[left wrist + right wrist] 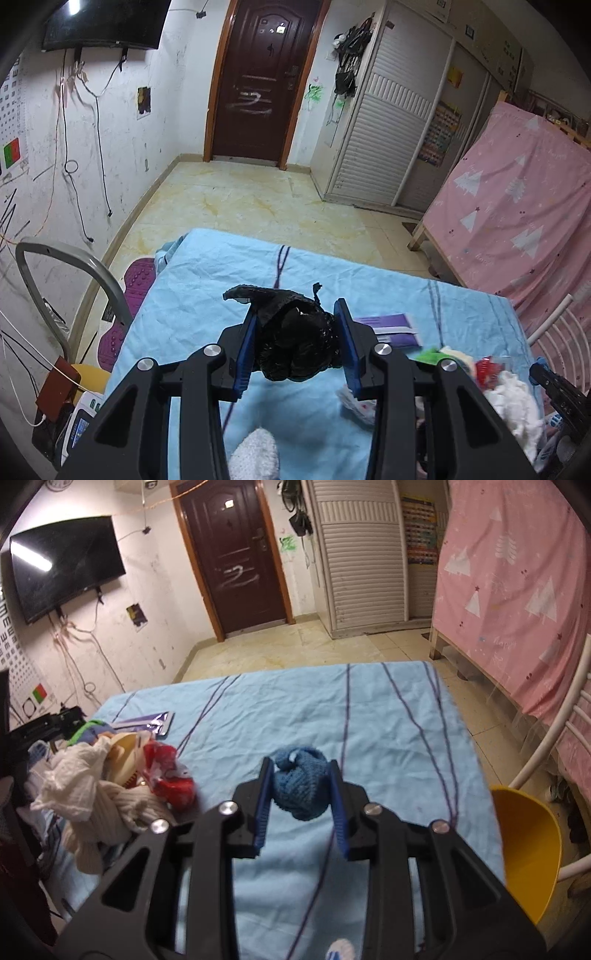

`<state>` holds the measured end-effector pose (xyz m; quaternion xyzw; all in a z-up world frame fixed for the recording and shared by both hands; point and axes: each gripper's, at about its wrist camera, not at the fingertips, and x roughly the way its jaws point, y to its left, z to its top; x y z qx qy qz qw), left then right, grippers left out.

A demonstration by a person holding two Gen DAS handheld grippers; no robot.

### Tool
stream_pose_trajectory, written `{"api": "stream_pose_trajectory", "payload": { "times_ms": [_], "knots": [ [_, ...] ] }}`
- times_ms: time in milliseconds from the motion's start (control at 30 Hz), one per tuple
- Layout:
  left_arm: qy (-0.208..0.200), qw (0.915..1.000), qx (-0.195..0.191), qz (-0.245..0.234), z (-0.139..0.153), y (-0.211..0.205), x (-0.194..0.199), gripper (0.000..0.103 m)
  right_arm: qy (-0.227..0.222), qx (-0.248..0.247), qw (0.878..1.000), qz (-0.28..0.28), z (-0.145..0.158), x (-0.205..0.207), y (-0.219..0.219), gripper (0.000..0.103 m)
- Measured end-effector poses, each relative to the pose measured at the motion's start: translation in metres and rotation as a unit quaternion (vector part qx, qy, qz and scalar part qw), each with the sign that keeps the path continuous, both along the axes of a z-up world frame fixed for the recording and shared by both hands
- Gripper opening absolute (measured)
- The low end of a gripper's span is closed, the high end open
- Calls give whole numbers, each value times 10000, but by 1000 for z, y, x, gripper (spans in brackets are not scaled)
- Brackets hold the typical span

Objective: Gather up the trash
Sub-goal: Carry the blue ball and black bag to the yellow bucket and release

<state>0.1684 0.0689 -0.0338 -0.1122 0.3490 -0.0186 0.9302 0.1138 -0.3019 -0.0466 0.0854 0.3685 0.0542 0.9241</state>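
A crumpled black plastic bag [295, 341] is pinched by the left gripper [298, 345] above the light-blue striped cloth-covered table [207, 295]. A balled blue knitted sock [301, 784] is clamped by the right gripper [301, 797]. The carrying step is judged in hand; a drop-off point is called for next. A mixed litter pile [122, 779] crowds 1 side; the far cloth edge lies open.
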Motion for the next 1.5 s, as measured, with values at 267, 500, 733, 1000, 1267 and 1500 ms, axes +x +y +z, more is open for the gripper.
{"api": "stream_pose_trajectory", "payload": {
  "times_ms": [267, 500, 733, 1000, 1267, 1500],
  "knots": [
    [-600, 9972, 60, -451, 54, -48, -31, 30, -266, 197, 9993, -184, 10, -19, -29, 28],
    [-858, 9907, 114, -1049, 76, -123, -48, 30, -418, 284, 9977, -460, 13, -38, -63, 28],
    [-882, 9814, 148, -1697, 77, -201, -61, 30, -480, 357, 9945, -863, 10, -58, -105, 28],
    [-611, 9675, 205, -2445, 61, -289, -67, 30, -549, 353, 9892, -1312, 4, -73, -155, 28],
    [-321, 9531, 300, -2995, 40, -375, -67, 30, -496, 585, 9834, -1645, -13, -81, -200, 28],
    [-61, 9442, 285, -3282, 19, -441, -63, 31, -475, 819, 9782, -1846, -31, -85, -223, 28]
  ]
}}
